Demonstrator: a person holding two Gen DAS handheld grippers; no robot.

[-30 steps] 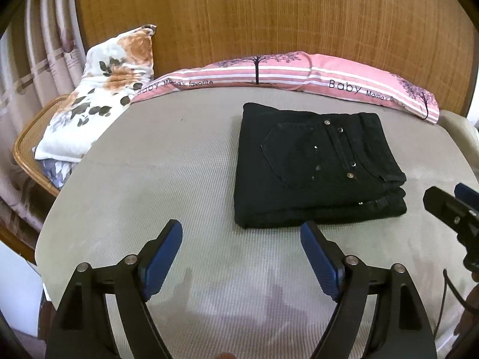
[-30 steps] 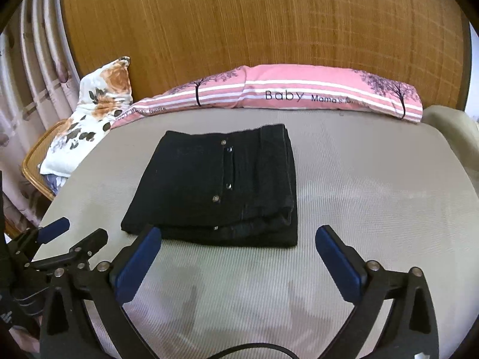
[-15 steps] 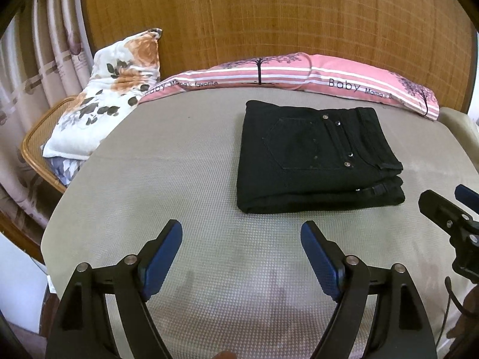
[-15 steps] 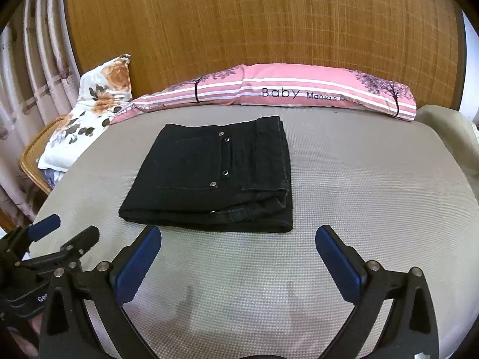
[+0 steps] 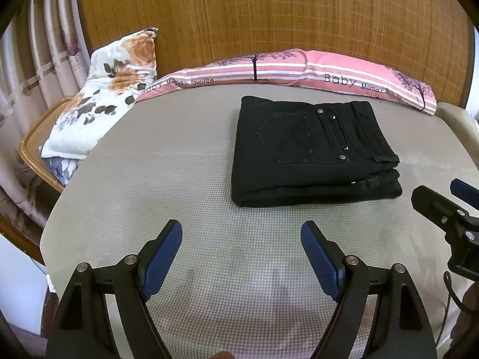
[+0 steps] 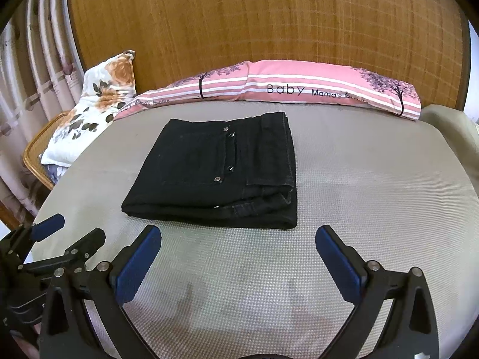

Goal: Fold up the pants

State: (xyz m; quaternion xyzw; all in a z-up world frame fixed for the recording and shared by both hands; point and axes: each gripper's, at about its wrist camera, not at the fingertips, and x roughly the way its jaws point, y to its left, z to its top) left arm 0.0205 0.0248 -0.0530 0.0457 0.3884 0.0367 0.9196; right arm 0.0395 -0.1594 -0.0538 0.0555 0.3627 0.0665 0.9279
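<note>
Black pants (image 5: 311,152) lie folded into a compact rectangle on the grey bed cover (image 5: 167,179), back pocket and rivets facing up. In the right wrist view the same pants (image 6: 215,173) sit just beyond the fingers. My left gripper (image 5: 241,233) hovers open over bare cover, in front of the pants' near edge, nothing between its blue pads. My right gripper (image 6: 238,236) is open too, close in front of the folded edge, holding nothing. Each gripper shows at the other view's edge: the right one (image 5: 446,200), the left one (image 6: 69,233).
A long pink striped pillow (image 5: 299,68) lies along the back against a woven bamboo headboard (image 5: 269,12). A floral pillow (image 5: 104,95) rests on a rattan chair (image 5: 33,143) at the left, curtains behind it. The bed's rounded edge falls off at left and right.
Both views have pulled back a little from the pants, which now sit slightly farther from the fingers. The pants have kept their folded shape and both grippers stayed open.
</note>
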